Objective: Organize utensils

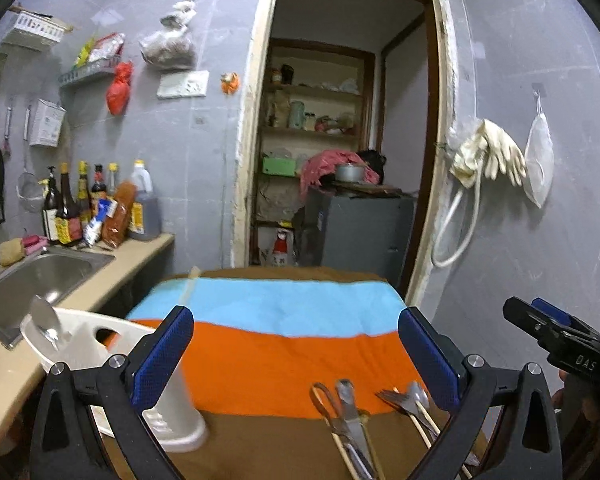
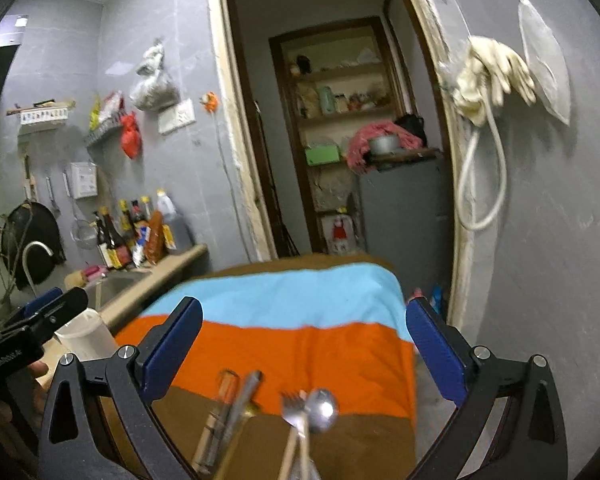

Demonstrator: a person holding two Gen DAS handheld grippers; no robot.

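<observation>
Nearest you, the scissors, fork, spoon and chopsticks lie on the striped cloth, under your left gripper and right gripper, both spread wide and empty. They look light, stiff and slippery (thin metal mostly), so pinch each mid-handle. Further left stands the white holder.

Cloth striped sky-blue, orange, brown, blue-padded black fingers, white holder
</observation>
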